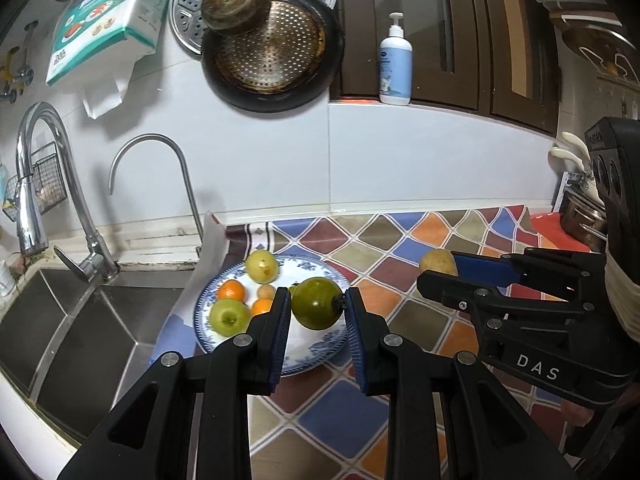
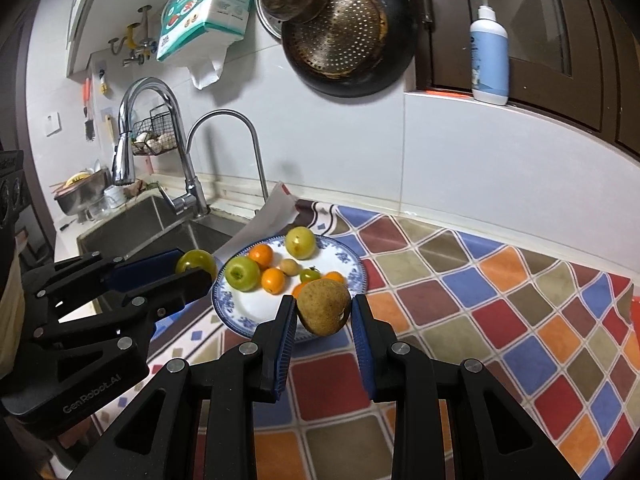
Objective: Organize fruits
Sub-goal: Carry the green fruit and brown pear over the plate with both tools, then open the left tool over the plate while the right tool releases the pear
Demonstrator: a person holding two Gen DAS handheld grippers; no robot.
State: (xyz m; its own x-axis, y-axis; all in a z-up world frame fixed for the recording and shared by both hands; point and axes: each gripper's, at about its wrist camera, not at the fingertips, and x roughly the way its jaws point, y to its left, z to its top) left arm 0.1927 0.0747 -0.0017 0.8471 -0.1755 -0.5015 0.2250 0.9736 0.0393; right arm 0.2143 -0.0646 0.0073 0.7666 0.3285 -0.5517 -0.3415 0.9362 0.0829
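left wrist, green fruit between claw pads

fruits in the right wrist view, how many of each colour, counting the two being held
green: 4 (green apple, yellow-green fruit, small green fruit, held green fruit)
orange: 4 (oranges, two partly hidden)
brown or tan: 2 (small tan fruit, held brown fruit)
total: 10

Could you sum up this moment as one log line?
left gripper: holds green fruit | right gripper: holds brown fruit | plate: holds other fruit
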